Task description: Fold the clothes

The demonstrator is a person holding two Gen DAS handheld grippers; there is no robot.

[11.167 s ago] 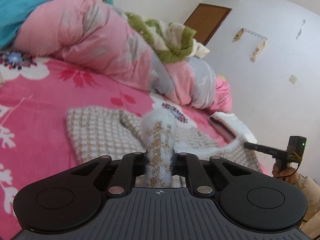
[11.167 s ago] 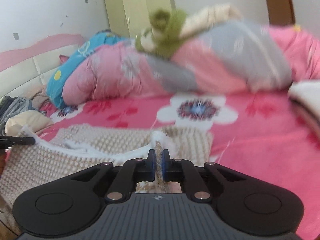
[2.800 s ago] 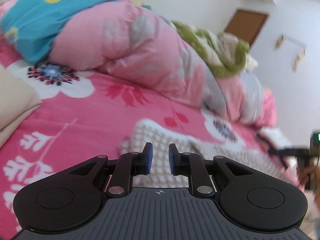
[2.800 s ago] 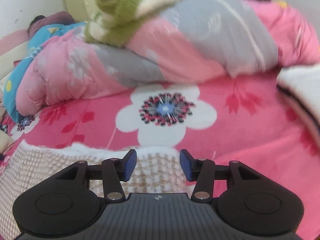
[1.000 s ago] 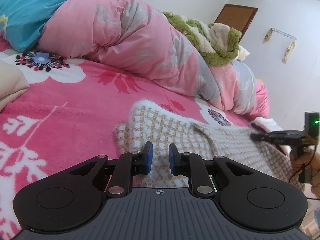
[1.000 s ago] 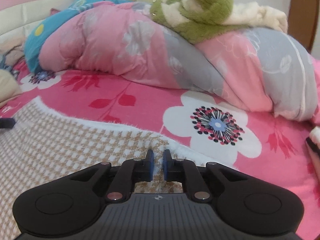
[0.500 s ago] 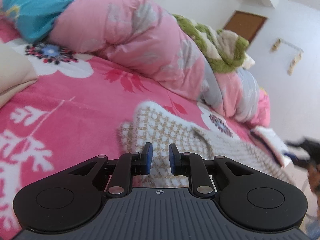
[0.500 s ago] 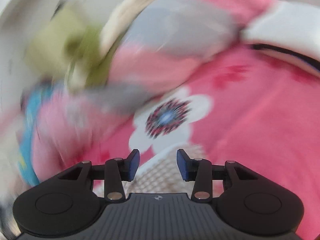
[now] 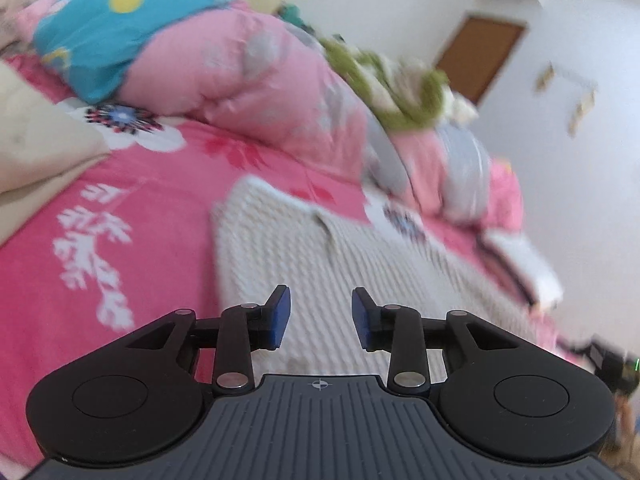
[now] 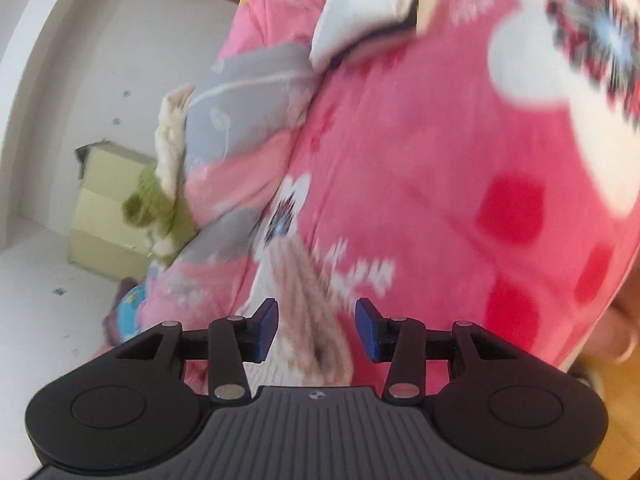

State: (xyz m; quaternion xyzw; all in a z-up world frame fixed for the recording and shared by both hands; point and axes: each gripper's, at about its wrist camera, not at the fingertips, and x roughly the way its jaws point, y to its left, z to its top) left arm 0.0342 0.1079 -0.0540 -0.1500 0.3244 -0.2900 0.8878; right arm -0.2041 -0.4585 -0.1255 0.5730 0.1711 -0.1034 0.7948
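A cream and tan checked knit garment lies spread flat on the pink flowered bed sheet. My left gripper hovers open over its near part, with nothing between the blue pads. The right wrist view is tilted hard and blurred. My right gripper is open there too, and a strip of the knit garment shows between and beyond its fingers, untouched as far as I can tell. The other hand-held gripper shows at the left view's right edge.
A rolled pink and grey quilt with a green and cream fleece on top lies along the back of the bed. A blue pillow and cream cloth sit at left. A folded white item lies on the sheet. A yellow cabinet stands by the wall.
My left gripper has opened wide and let the garment's edge go. The right gripper, open since half a second ago, has swung away and rolled sideways. The garment lies flat.
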